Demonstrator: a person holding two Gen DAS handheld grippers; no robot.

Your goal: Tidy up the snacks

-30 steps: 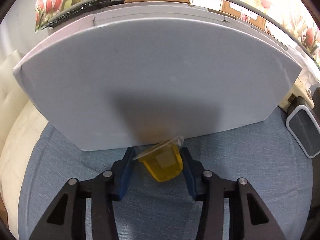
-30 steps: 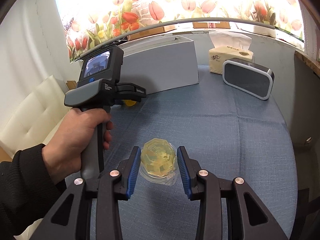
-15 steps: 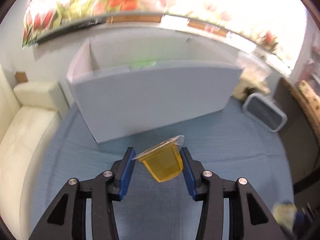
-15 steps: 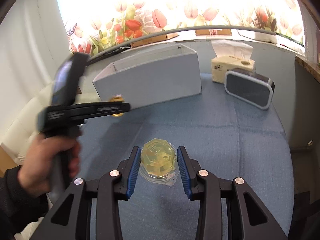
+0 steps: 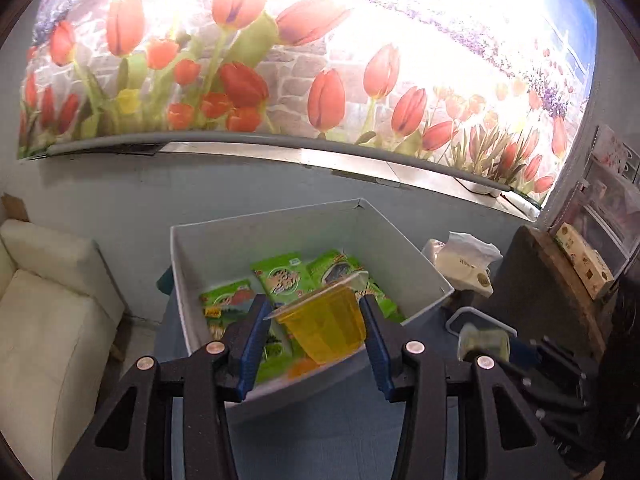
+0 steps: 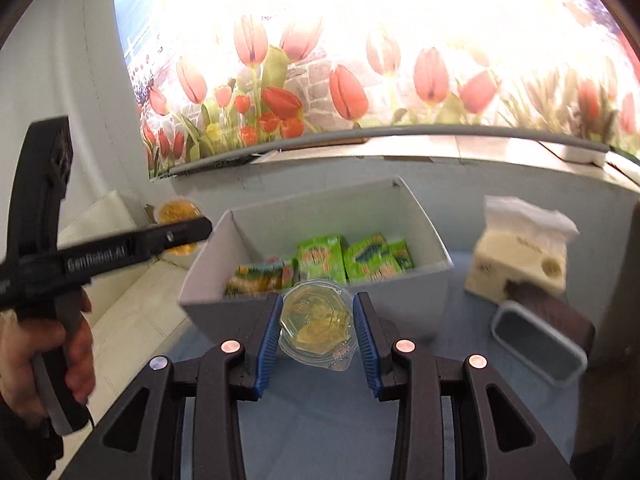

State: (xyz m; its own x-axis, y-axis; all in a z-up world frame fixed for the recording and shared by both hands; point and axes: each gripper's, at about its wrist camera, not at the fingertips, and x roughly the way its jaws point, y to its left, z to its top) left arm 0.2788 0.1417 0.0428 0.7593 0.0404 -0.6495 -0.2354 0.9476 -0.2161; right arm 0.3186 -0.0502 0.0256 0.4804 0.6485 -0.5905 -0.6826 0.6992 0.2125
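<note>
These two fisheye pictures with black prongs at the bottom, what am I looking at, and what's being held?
No robot: a person holds hand-operated tongs in each hand, each with a camera looking along its fingers. The left tongs grip an orange jelly cup; in the other view the right tongs grip a paler jelly cup, lid toward the camera. Ahead, a grey box on a blue-covered table contains green snack packets. A tissue box and a small speaker-like thing sit to its right.

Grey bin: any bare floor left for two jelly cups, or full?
The grey bin is crowded along the middle and far side with green snack packets. Its left end shows bare inner wall; the floor there is hidden. Blue tablecloth before the bin lies bare.
</note>
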